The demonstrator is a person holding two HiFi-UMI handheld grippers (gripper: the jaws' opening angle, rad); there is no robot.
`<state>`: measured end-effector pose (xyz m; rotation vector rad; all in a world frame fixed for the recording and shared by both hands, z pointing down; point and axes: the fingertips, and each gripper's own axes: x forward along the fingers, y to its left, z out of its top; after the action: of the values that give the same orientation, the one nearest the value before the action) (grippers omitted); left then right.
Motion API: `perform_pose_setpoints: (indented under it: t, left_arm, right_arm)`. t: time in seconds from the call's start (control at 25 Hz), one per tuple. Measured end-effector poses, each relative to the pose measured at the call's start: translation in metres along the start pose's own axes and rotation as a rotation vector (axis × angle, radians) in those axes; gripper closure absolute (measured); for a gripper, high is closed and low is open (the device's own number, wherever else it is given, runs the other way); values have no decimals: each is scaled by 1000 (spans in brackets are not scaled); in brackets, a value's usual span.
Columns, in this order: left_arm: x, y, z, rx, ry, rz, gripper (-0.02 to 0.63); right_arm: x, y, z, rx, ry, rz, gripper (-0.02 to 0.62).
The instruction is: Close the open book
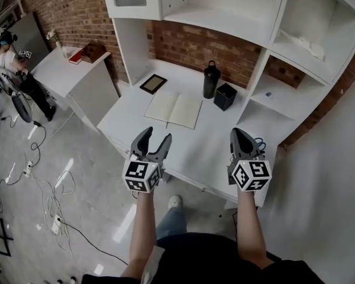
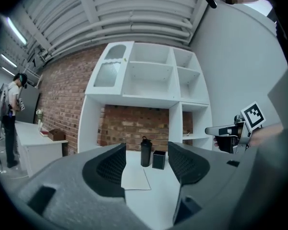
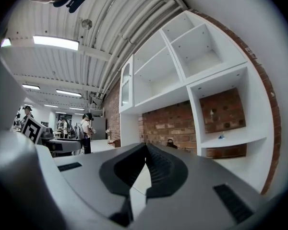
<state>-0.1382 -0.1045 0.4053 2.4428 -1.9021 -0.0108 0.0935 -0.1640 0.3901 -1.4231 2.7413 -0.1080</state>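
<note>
Book (image 1: 174, 109) lies open and flat on bench (image 1: 213, 147), near black bottle (image 1: 211, 80), well ahead of both grippers. Probably light, with thin floppy pages; best caught at an outer edge and folded over the spine. Left hand-held gripper (image 1: 156, 134) spread, empty; right hand-held gripper (image 1: 241, 134) pressed together, empty. No readable writing.

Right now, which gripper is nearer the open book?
Left. The left gripper hovers just short of the book; the right gripper is farther off to its right.
</note>
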Motion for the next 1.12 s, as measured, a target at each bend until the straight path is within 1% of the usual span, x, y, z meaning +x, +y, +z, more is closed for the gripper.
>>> perform_pose_setpoints:
  t: [0.24,0.48,0.6,0.72,0.92,1.12]
  left_arm:
    - [64,53,-13,10,43,-67,360]
    - [113,84,-33,-6,90,-121,360]
    - [129,90,-42,-15,102,-145,360]
    - [139,92,-49,-32,116,-151,360]
    - [149,91,-63,-52,145,-137,360]
    - [159,92,-68,-34,161,-125,360]
  right_arm:
    - [88,-1,-19,32,47,-24,597]
    - [143,-3,-35,48,83,-48,597]
    - [154,-5,-41,46,98,-59,597]
    - [159,-8,-45,48,112,-64,597]
    - [163,-13,-52,43,136,-46,597]
    - [163,-15,-56,43,152,-25,597]
